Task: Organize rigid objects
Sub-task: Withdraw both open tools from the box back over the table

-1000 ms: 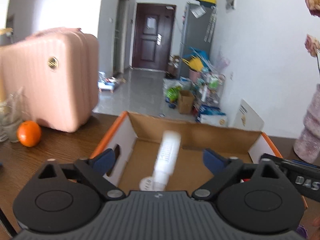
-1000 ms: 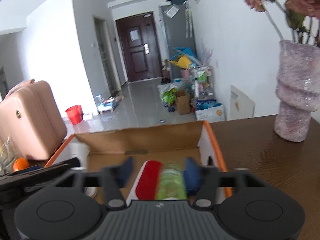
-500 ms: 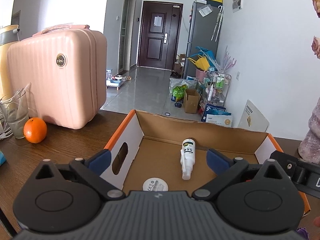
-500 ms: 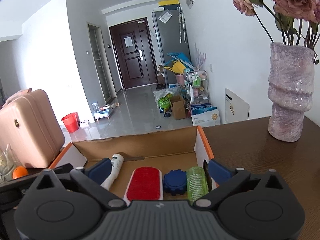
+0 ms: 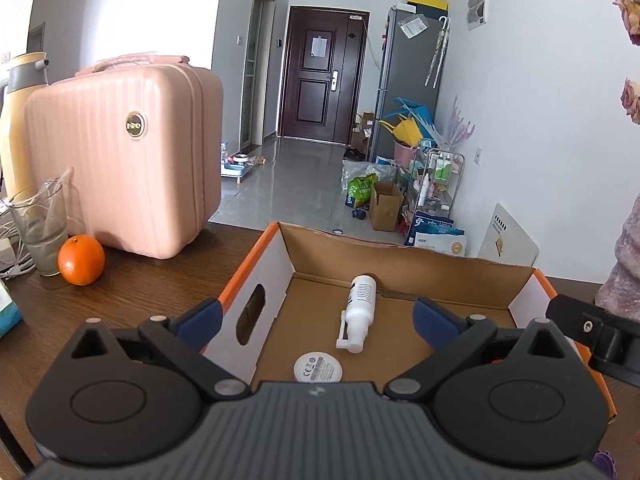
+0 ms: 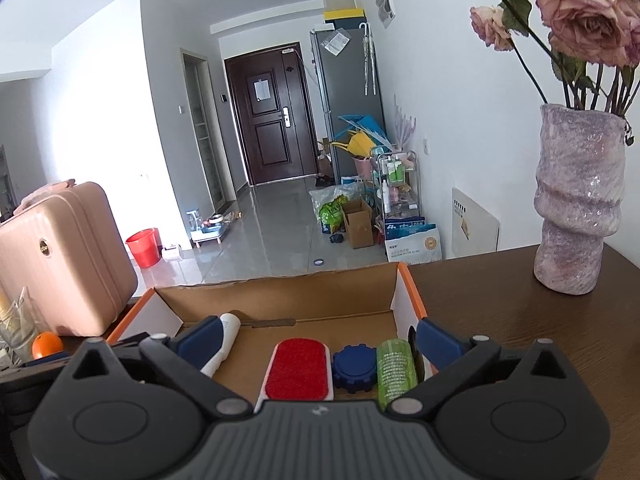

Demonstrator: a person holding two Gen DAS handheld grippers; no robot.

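An open cardboard box with orange edges (image 5: 264, 276) (image 6: 404, 300) sits on the dark wooden table. Inside lie a white spray bottle (image 5: 360, 304) (image 6: 224, 344), a white round disc (image 5: 318, 368), a red lint brush (image 6: 298, 368), a blue gear-shaped cap (image 6: 354, 366) and a green cylinder (image 6: 396, 368). My left gripper (image 5: 316, 320) is open and empty above the box's near left part. My right gripper (image 6: 316, 340) is open and empty above the box's near right part.
A pink suitcase (image 5: 124, 152) (image 6: 60, 256), an orange (image 5: 81, 260) and a glass (image 5: 40, 228) stand left of the box. A purple vase with roses (image 6: 576, 200) stands on the table at the right. The table's far edge drops to the floor behind the box.
Both grippers have opened and drawn back from the box. The white spray bottle left the left gripper and lies in the box; the green cylinder left the right gripper and lies by the blue cap.
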